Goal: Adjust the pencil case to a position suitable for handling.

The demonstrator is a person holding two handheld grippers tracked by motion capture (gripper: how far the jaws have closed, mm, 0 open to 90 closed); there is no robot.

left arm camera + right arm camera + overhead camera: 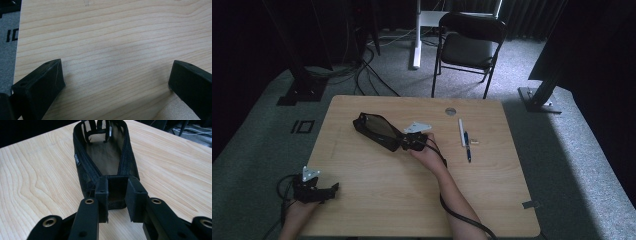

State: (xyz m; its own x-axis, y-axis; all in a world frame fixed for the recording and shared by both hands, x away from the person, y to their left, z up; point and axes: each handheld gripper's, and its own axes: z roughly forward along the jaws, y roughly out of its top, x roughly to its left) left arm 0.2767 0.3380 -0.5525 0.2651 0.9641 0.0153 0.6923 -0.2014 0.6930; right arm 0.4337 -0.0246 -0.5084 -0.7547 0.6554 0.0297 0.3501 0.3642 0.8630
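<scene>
Your right gripper [117, 200] pinches the black mesh pouch's [105, 160] near end; tug sideways and it slips free. Your left gripper [115, 82] gapes empty by the table's [377, 200] left edge.

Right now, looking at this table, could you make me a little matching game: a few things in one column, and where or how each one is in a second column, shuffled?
Things:
1. black mesh pouch
2. pens
3. left gripper
4. folding chair

Places or states:
A. on the floor beyond the table's far edge
B. jaws wide apart over bare wood at the table's near left corner
C. lying open, its near end clamped between the right gripper's jaws
D. lying side by side on the table, to the right of the pouch

Pairs: 1-C, 2-D, 3-B, 4-A
</scene>
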